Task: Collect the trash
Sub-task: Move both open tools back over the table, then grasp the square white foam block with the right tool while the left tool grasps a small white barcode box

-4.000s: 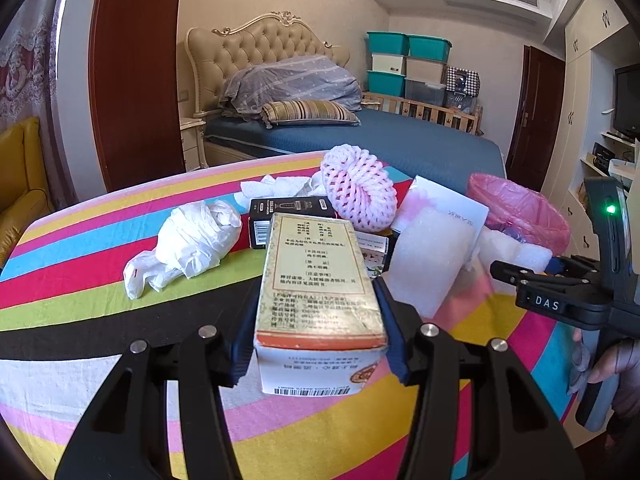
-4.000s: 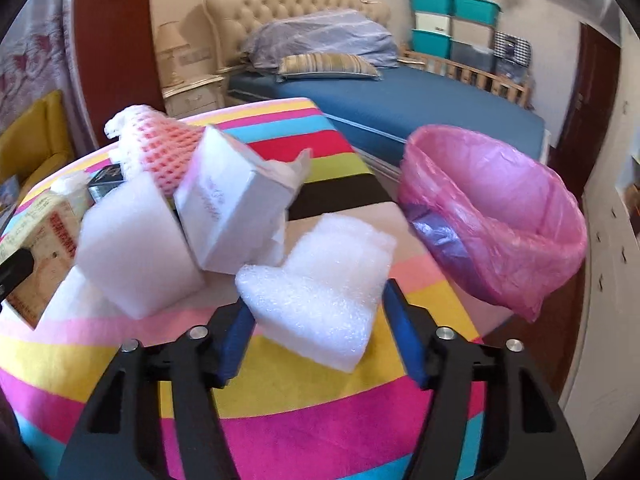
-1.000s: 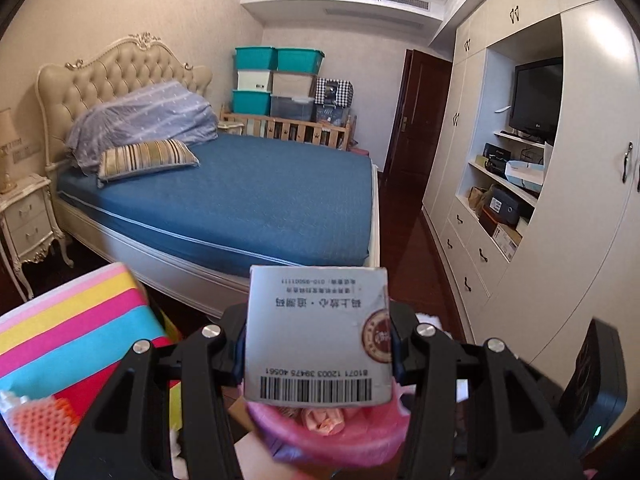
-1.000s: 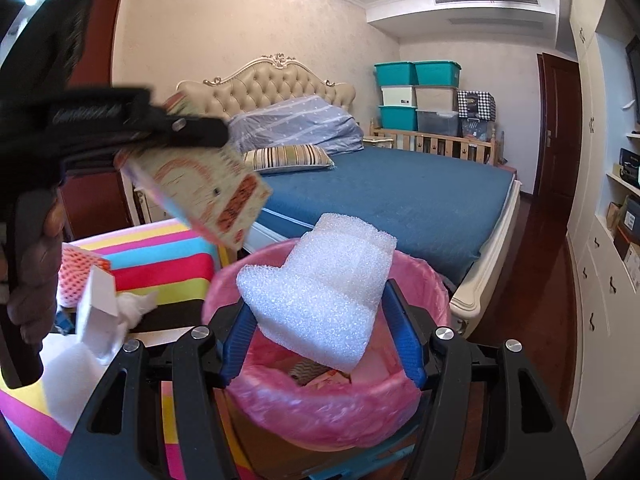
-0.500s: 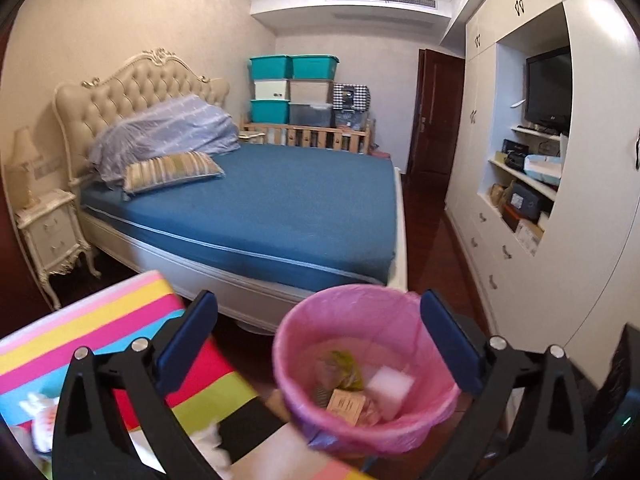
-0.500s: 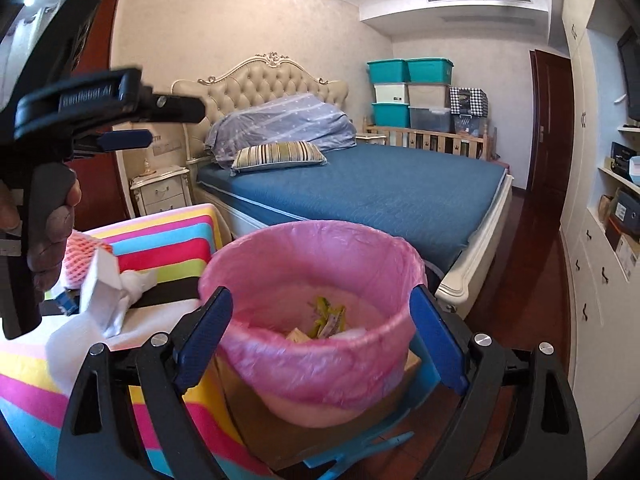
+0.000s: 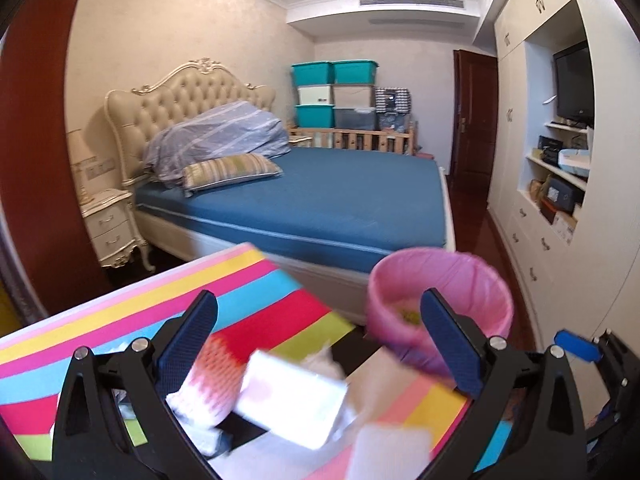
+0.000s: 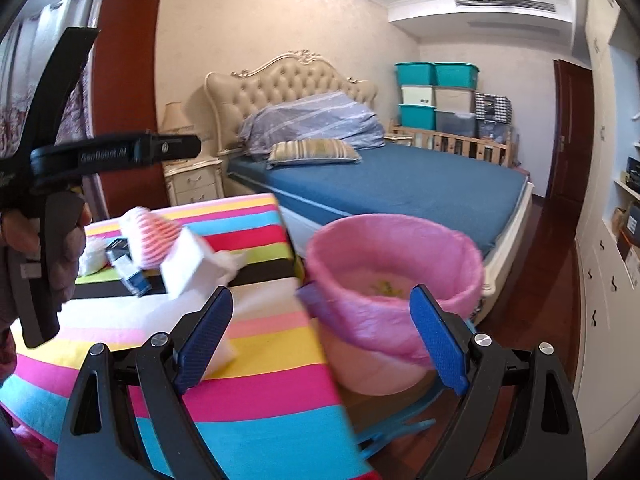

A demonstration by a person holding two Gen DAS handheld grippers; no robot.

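Pink-lined bin [image 8: 394,276] beside table [image 8: 256,364] edge, scraps inside; both claws, left [image 7: 320,344] and right [image 8: 322,344], just opened, apart, emptied of box and foam.

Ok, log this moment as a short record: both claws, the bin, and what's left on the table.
left claw: open, nothing between its pads, jaws have just been opening
right claw: open, empty, jaws have just been opening
bin: pink-lined, beside the table edge, scraps inside
table: striped cloth
trash left: pink foam net, white box, white foam block
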